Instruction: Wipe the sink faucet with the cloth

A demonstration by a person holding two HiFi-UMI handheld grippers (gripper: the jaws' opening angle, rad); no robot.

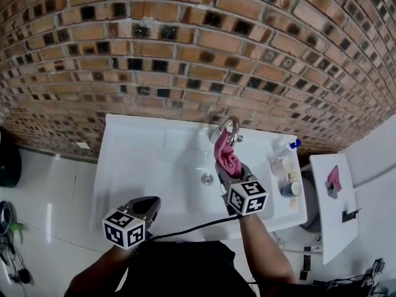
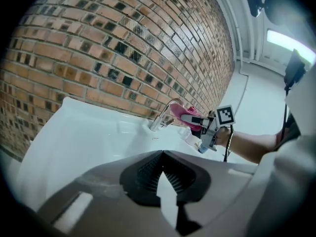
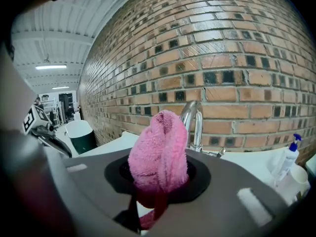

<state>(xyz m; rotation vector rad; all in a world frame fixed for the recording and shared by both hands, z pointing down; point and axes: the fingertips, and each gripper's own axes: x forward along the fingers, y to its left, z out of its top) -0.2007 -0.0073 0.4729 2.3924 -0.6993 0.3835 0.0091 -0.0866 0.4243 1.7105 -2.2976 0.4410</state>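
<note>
Faucet (image 3: 198,125) spout partly hidden behind pink cloth (image 3: 159,154), which R tongs (image 3: 159,181) pinch tight; L tongs (image 2: 162,157) closed at tips, empty, near sink (image 2: 74,132).

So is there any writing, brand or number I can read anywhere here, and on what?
No readable text in any view.
On the left gripper and right gripper: only black-and-white square patterns, no letters.
On the pink cloth: no tag showing.
On the spray bottle: any label too small to read.
</note>
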